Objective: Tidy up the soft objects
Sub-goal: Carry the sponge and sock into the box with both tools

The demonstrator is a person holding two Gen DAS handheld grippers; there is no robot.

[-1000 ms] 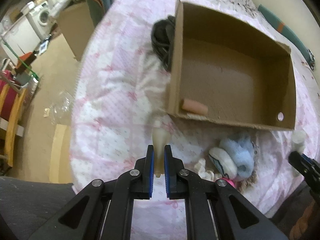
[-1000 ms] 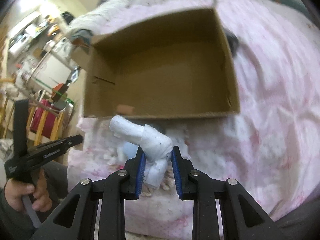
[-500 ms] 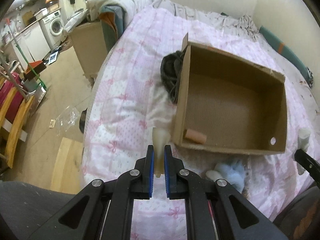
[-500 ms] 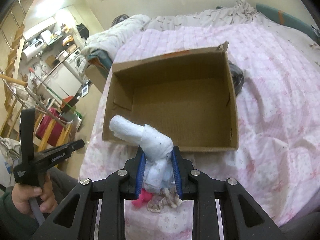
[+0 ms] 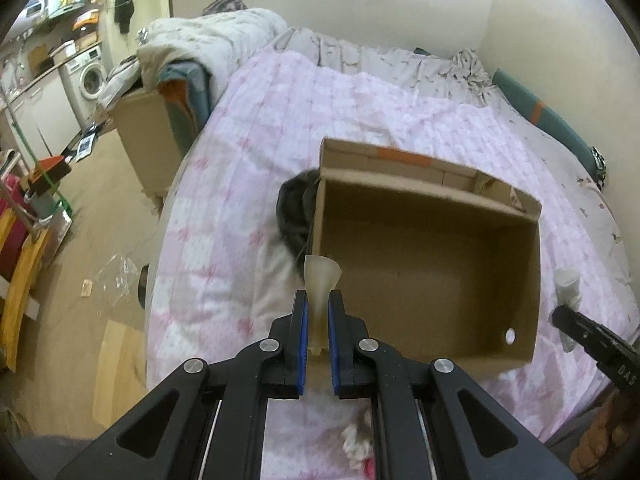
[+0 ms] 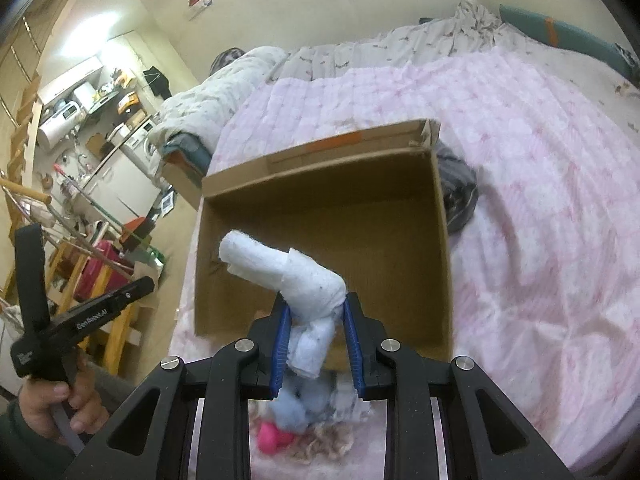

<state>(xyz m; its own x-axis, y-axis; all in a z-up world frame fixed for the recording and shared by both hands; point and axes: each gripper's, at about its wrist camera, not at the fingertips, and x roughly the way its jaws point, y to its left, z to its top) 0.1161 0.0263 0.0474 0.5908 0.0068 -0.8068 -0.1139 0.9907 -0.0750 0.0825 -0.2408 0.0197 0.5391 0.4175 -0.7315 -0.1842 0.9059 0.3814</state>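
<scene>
The left claw point(image 5: 317, 322) is clenched on a pale translucent soft piece point(image 5: 320, 280) at the near-left corner of the open cardboard box point(image 5: 424, 272) on the pink-quilted bed point(image 5: 240, 184), while the right claw point(image 6: 316, 340) grips a bent white fabric roll point(image 6: 298, 280) over the box's near wall.

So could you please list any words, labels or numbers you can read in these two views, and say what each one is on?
"DAS": white letters on the black handle of the right gripper, cut off at the left wrist view's edge.
White lettering on the left gripper's handle in the right wrist view: blurred, not readable.
Small white print lower on that same handle: too small to read.
Cardboard box: orange tape only, no text.
</scene>
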